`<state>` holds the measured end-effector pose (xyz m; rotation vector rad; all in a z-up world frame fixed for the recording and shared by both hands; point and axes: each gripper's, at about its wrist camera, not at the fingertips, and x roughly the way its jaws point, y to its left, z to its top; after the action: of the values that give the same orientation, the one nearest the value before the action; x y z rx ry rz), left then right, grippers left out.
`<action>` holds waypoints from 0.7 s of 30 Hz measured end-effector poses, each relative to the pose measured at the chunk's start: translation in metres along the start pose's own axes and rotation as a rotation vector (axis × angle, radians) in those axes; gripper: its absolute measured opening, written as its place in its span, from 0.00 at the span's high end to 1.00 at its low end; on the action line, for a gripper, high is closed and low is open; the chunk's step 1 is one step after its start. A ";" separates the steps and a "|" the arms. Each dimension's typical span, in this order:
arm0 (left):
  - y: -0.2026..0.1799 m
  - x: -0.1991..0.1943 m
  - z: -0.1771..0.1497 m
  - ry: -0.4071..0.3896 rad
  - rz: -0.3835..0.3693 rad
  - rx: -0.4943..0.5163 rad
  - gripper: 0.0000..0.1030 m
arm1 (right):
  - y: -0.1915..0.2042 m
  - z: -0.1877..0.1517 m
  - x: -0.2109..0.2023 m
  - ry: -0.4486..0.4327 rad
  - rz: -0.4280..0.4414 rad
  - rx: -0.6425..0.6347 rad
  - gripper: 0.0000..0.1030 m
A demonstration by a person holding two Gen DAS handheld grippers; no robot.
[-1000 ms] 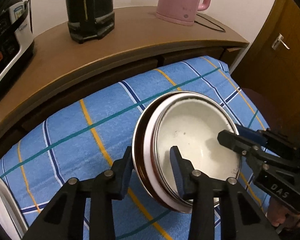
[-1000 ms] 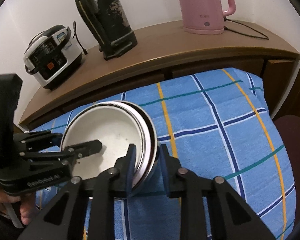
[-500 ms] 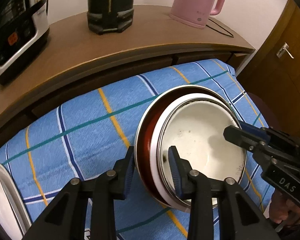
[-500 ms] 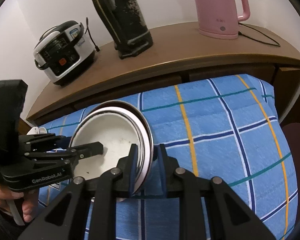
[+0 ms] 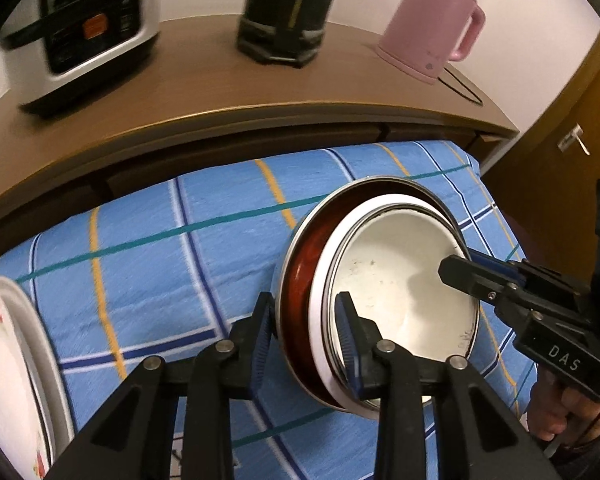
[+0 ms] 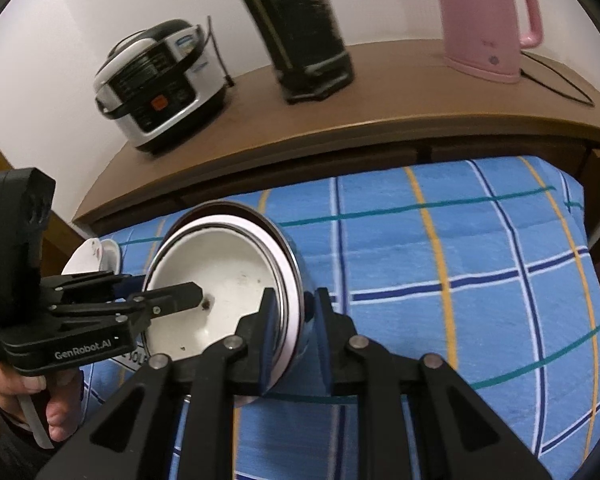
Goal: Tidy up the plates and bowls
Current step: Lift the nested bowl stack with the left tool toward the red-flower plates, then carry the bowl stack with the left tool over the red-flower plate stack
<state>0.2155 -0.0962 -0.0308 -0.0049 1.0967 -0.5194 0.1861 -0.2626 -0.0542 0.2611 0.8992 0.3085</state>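
Observation:
A stack of nested bowls [image 5: 400, 288] is tilted over the blue checked cloth [image 5: 160, 280]: a metal bowl with a red-brown inside, a white one, and an inner white bowl. My left gripper [image 5: 304, 308] straddles the near rim, its jaws closing with the rims between the pads. In the right wrist view the stack [image 6: 228, 268] is clamped at its right edge by my right gripper [image 6: 294, 300], shut on the rims. The right gripper [image 5: 462, 264] and left gripper [image 6: 160, 286] each show in the other view. A white floral plate [image 5: 4, 360] lies at the cloth's left end.
Behind the cloth runs a curved wooden counter [image 5: 220, 92] with a rice cooker [image 5: 92, 28], a black thermos [image 5: 288, 8] and a pink kettle [image 5: 432, 40] with its cord. A wooden door [image 5: 572, 140] stands at the right. A person's hand [image 6: 32, 396] holds the left gripper.
Both grippers have carried the bowl stack leftward over the cloth. The floral plate has come further into view. The left jaws have narrowed on the rims.

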 end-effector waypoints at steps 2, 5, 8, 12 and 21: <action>0.006 -0.007 -0.004 -0.015 0.001 -0.018 0.67 | 0.009 0.002 0.000 -0.001 0.008 -0.016 0.82; 0.019 -0.021 -0.011 -0.044 0.008 -0.046 0.67 | 0.025 0.004 0.002 0.001 0.023 -0.045 0.82; 0.031 -0.032 -0.019 -0.064 0.016 -0.075 0.67 | 0.040 0.005 0.004 0.004 0.032 -0.073 0.82; 0.051 -0.045 -0.031 -0.084 0.021 -0.124 0.67 | 0.062 0.006 0.009 0.012 0.055 -0.118 0.82; 0.090 -0.087 -0.054 -0.144 0.101 -0.188 0.67 | 0.112 0.007 0.021 0.023 0.128 -0.194 0.82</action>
<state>0.1747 0.0319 -0.0053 -0.1485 0.9960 -0.3190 0.1869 -0.1519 -0.0259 0.1357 0.8700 0.5156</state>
